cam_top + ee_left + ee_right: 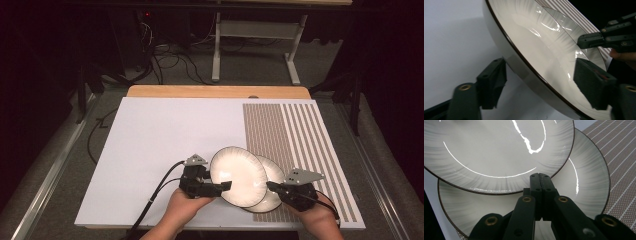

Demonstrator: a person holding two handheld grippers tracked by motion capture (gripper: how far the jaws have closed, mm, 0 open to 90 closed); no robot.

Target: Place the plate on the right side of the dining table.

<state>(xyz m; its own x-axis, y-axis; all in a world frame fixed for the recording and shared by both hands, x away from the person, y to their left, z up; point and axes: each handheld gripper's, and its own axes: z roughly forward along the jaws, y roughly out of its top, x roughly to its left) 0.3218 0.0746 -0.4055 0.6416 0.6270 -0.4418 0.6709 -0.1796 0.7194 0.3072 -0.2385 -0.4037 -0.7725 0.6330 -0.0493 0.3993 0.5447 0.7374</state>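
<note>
**Two white plates, one overlapping the other**

Upper plate (237, 175): round, glossy white, faint grey streaks running in from a thin dark brown rim. Tilted, left edge raised off the worktop (160, 145), right part overlapping the second plate. Sits towards the near edge, right of centre.

Lower plate (272, 192): same pattern and rim, lying flat, half covered by the first, peeking out on the right and near side. Rests partly on the brown-and-white striped mat (300, 150), partly on plain white surface. Bright highlights curving across both glazed faces.
</note>
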